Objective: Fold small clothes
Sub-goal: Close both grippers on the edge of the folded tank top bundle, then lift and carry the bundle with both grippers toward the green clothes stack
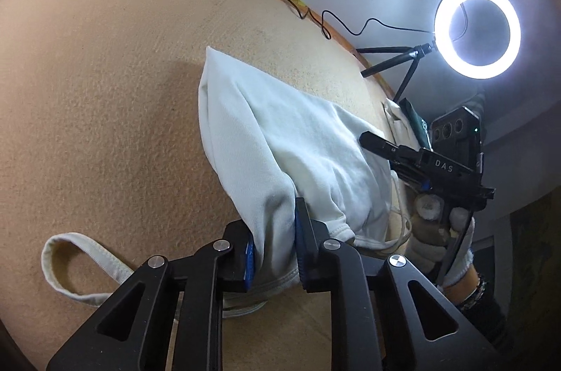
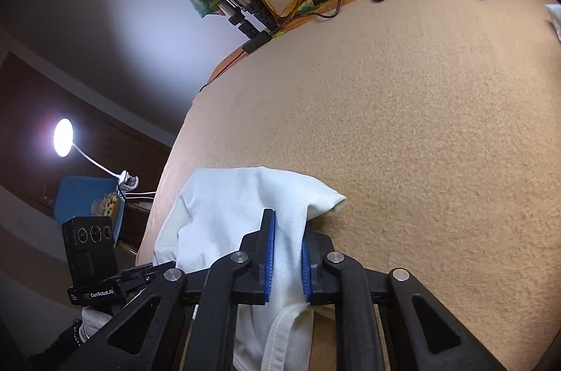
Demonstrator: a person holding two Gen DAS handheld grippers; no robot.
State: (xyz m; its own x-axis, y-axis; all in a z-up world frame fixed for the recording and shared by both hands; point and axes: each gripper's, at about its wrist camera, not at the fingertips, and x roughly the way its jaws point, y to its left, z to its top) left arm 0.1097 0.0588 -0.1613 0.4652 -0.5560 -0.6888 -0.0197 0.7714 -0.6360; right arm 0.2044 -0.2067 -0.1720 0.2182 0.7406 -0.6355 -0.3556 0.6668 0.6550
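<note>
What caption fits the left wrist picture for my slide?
Left gripper pinches a white garment on the tan blanket, ring light glowing behind.

Both grippers were matte black linkages with silver rivets and blue ribbed pads on the jaws. The right gripper (image 1: pixel 373 139) bore white letters "DAS". The left gripper (image 2: pixel 115 283) carried a label reading "GenRobot.AI". The right hand (image 1: pixel 445 241) wore a white knit glove, with a beaded bracelet (image 1: pixel 475 290).
</note>
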